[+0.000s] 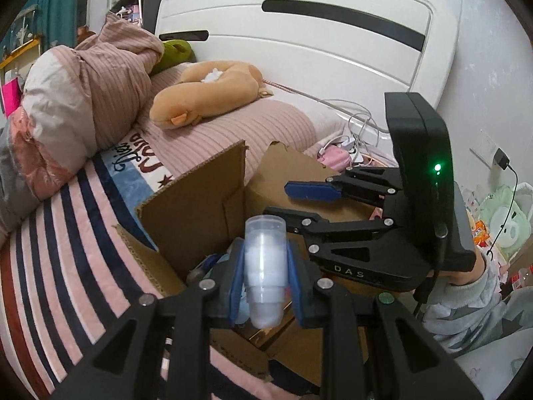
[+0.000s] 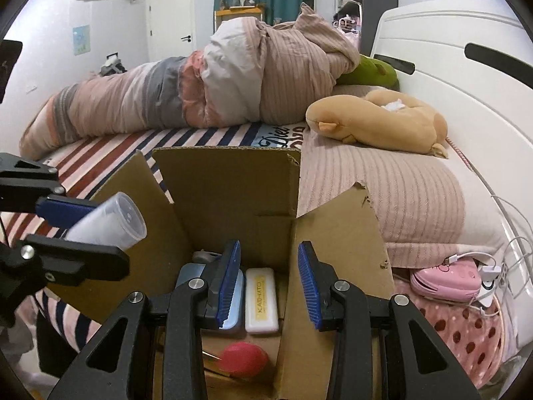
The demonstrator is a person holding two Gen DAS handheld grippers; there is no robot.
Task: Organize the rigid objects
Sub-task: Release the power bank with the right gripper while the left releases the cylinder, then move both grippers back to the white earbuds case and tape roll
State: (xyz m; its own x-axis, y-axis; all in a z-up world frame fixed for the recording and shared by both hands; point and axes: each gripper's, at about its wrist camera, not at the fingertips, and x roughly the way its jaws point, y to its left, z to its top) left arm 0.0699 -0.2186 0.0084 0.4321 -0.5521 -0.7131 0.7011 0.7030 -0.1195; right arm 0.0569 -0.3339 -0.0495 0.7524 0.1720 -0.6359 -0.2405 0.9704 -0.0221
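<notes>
A translucent plastic tube [image 1: 265, 266] stands upright between the blue pads of my left gripper [image 1: 265, 246], which is shut on it above the open cardboard box [image 1: 200, 200]. From the right wrist, that left gripper [image 2: 106, 233] comes in at the left and holds the tube [image 2: 113, 220] tilted over the box's left flap. My right gripper [image 2: 269, 248] hovers over the box [image 2: 226, 193], jaws drawn close with a narrow gap and nothing between them; the left wrist shows this right gripper [image 1: 278, 200] too. Inside the box lie a white case [image 2: 261, 300], a blue case [image 2: 235, 300] and a pink-red bulb [image 2: 243, 360].
The box stands against a bed with a striped blanket [image 1: 66, 250]. A rolled quilt [image 2: 233, 83] and a tan plush toy [image 2: 376, 123] lie on the bed. A pink device [image 2: 446, 283] with white cables sits to the right, under the white headboard [image 1: 299, 33].
</notes>
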